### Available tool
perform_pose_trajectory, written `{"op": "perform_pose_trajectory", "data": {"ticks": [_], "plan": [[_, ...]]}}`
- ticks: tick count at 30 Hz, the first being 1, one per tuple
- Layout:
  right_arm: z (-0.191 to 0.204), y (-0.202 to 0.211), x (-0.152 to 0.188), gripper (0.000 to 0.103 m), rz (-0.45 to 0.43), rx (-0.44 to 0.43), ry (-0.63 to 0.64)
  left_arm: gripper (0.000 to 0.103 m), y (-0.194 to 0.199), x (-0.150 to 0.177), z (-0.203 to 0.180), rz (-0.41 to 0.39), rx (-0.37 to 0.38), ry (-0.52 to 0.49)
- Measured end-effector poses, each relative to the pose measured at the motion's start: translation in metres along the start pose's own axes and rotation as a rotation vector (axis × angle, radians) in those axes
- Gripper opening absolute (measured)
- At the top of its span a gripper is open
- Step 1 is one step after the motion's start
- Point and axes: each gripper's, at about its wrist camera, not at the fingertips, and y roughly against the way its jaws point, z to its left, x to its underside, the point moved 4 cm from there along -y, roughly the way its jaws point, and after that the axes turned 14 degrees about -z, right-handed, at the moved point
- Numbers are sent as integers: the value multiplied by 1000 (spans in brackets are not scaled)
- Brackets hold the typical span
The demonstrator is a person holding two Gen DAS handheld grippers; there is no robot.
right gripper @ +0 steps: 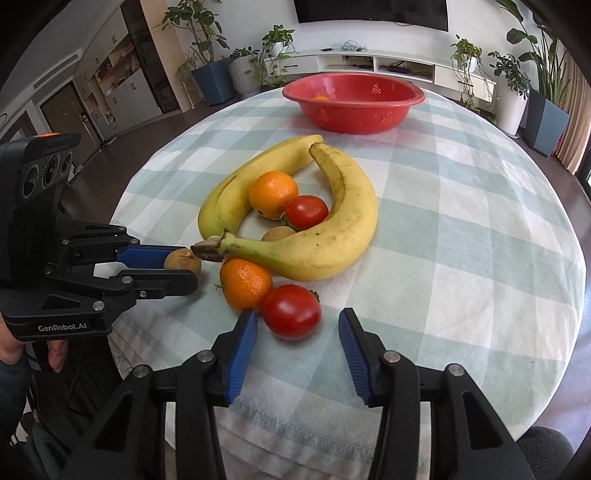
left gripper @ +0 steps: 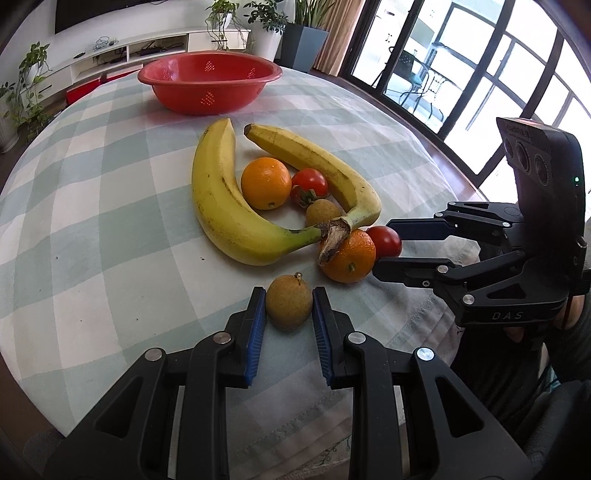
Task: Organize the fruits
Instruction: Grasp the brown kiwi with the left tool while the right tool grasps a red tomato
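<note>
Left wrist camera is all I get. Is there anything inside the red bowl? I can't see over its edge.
Observer: Yes. The right wrist camera looks in over the red bowl's rim, and something orange lies inside.
Operator: Is the other gripper squeezing the tomato?
Observer: No. The right gripper is open. The tomato sits between its fingers, and there is a clear gap to one pad.

Home living room. Shown by: wall-mounted TV, low white media unit, potted plants, curtain, glazed doors, checked-cloth table.
</note>
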Motion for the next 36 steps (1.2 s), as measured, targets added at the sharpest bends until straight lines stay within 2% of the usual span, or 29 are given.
{"op": "perform_pose_trajectory", "data": {"ticks": [16,21,36], "plan": [[-1,-9,-7,48,10,-15,59,23,0,2,0,6,5,5],[1,-13,-8,41,28,-60,75,23,-2,3,1,11,3,9],[2,-2,-6,37,18,-51,86,23,0,4,1,7,1,12]]}}
